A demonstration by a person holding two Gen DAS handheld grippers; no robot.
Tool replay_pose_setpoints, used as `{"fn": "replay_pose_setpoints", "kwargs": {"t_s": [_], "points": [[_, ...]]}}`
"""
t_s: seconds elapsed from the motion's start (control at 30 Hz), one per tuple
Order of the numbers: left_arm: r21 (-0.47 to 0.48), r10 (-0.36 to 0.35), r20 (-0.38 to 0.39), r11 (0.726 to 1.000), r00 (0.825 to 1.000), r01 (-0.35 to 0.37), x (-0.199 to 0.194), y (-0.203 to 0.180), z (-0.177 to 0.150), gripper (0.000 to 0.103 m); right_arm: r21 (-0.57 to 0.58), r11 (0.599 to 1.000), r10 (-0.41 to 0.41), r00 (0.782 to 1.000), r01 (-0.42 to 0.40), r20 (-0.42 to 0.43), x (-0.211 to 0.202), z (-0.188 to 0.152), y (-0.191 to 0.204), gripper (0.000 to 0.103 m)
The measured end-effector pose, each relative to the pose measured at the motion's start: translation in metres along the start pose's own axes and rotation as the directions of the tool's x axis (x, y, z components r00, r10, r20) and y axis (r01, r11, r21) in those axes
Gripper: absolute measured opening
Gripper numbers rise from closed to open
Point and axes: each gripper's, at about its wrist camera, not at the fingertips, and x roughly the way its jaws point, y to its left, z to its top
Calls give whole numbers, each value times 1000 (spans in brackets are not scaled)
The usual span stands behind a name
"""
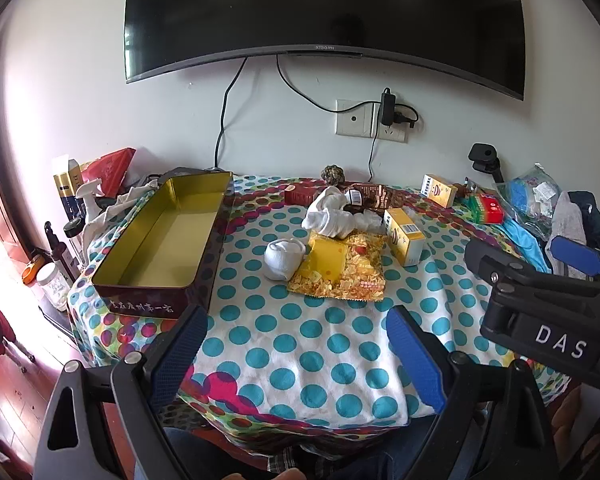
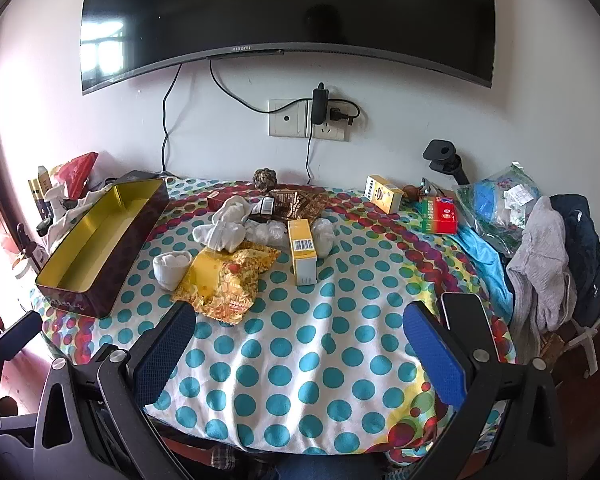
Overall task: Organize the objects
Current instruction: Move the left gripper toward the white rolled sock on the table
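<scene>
A dotted tablecloth (image 1: 320,344) fills the lower half of both views. At left of centre in the left wrist view lies a long dark-red tin box (image 1: 160,248), lid off, its gold inside bare; its long axis runs from the lower left up toward the wall at upper centre. Right of it, mid-frame, a yellow snack bag (image 1: 340,268) lies flat, with a rolled white sock (image 1: 283,258) touching its left edge and a loose white sock (image 1: 332,216) at its top. A yellow carton (image 1: 404,234) lies on its side just right of the bag, barcode end toward the camera. The left gripper (image 1: 296,356) and right gripper (image 2: 300,356) hang over the near cloth, jaws wide, nothing between them.
</scene>
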Motion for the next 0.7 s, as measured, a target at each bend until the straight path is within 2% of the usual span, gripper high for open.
{"fn": "replay_pose_setpoints", "kwargs": {"t_s": [0.47, 0.57, 0.7], "points": [[-5, -22, -32, 1000, 999, 22, 18, 4, -8, 93, 6, 1000, -3, 1000, 3, -31, 21, -7, -6, 103], [-7, -32, -45, 999, 998, 32, 32, 12, -18, 93, -10, 998, -57, 997, 56, -47, 40, -11, -16, 103], [16, -42, -45, 999, 998, 43, 53, 21, -33, 93, 20, 997, -69, 992, 72, -101, 77, -22, -38, 103]]}}
